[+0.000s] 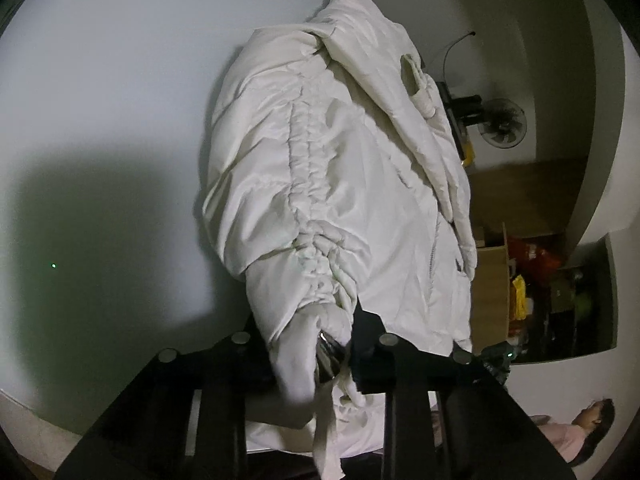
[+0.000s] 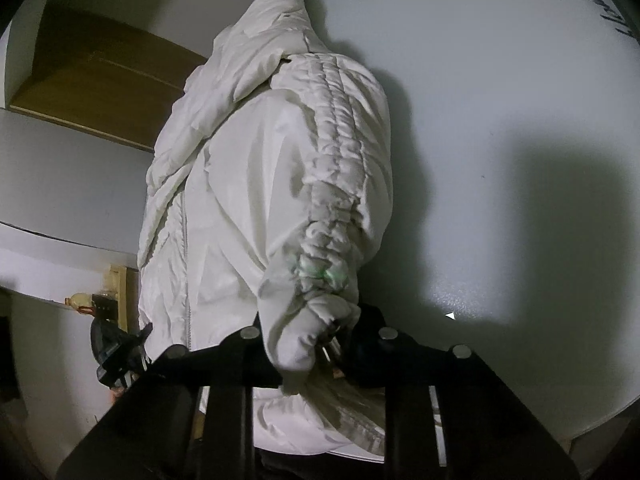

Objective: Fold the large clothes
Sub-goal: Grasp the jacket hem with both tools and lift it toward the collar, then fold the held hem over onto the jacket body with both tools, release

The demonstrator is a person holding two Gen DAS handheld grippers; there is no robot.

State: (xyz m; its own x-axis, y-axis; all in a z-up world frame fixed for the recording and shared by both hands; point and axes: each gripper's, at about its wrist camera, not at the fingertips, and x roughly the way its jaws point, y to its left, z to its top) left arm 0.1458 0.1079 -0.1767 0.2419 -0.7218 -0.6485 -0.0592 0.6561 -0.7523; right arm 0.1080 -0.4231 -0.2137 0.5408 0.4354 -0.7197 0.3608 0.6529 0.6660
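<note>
Right now each gripper is clamped on a cuff of the white jacket (image 1: 320,184): left gripper (image 1: 332,356), right gripper (image 2: 320,352). The jacket lies on the white desk (image 1: 112,100), sleeves drawn toward the hem. Its slick puffy cloth could slip from either pinch, or the sleeves could spring open once released, spoiling the fold.

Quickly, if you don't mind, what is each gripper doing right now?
Left gripper: shut on a sleeve cuff of the white puffer jacket.
Right gripper: shut on the jacket's other sleeve cuff.
</note>
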